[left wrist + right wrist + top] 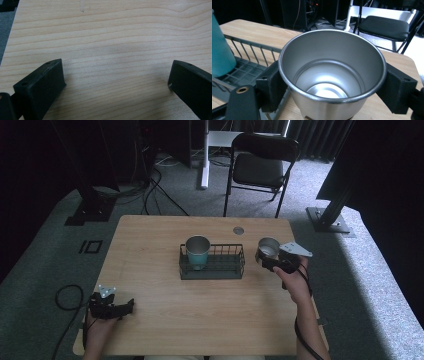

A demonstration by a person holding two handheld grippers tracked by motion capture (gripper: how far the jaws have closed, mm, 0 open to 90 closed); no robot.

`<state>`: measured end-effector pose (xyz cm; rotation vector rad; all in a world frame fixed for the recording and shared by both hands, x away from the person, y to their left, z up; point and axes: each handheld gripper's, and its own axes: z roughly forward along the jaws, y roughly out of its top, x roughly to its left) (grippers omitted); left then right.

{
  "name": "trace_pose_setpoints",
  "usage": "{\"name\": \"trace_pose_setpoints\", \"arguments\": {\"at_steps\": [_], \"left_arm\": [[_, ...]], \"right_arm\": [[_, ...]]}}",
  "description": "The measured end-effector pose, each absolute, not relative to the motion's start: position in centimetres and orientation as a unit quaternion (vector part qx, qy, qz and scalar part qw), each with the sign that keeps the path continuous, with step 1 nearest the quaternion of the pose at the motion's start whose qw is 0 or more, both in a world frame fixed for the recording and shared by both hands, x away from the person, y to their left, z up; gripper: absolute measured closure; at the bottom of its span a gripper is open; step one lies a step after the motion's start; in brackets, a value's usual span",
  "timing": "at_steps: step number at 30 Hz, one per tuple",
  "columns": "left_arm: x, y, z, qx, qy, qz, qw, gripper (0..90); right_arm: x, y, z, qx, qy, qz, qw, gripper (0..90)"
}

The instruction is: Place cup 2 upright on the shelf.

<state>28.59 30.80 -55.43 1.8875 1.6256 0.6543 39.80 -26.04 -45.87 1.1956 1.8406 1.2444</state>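
A steel cup (pixel 268 248) hangs above the table just right of a dark wire basket (pixel 212 268). My right gripper (pixel 274 261) is shut on the steel cup (pixel 332 75), one jaw pressed on each side of its wall; the cup is upright and looks hollow. In the basket's left end stands a teal cup (pixel 197 251) with a steel rim; the teal cup (pixel 220 52) sits at the left edge of the right gripper view. My left gripper (pixel 126 307) rests open near the table's front left corner, with bare wood between its jaws (pixel 115 80).
The wooden table (pixel 165 320) has a round grommet hole (pixel 238 230) near its back edge. A black folding chair (pixel 260 167) stands behind the table on the carpet. Cables (pixel 67 297) lie on the floor at the left.
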Motion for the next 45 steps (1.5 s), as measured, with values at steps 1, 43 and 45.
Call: {"name": "trace_pose_setpoints", "arguments": {"at_steps": [1, 43, 45], "left_arm": [[28.6, 30.8, -55.4, 0.704, 0.606, 0.244, 0.279, 1.2], [28.6, 30.8, -55.4, 0.704, 0.606, 0.244, 0.279, 1.2], [28.6, 30.8, -55.4, 0.704, 0.606, 0.244, 0.279, 1.2]], "right_arm": [[39.8, -25.8, -45.4, 0.444, 0.697, 0.473, 0.305, 18.2], [40.3, -19.5, -40.6, 0.369, 0.719, 0.518, 0.281, 18.2], [40.4, -19.2, -40.6, 0.366, 0.721, 0.517, 0.281, 18.2]]}}
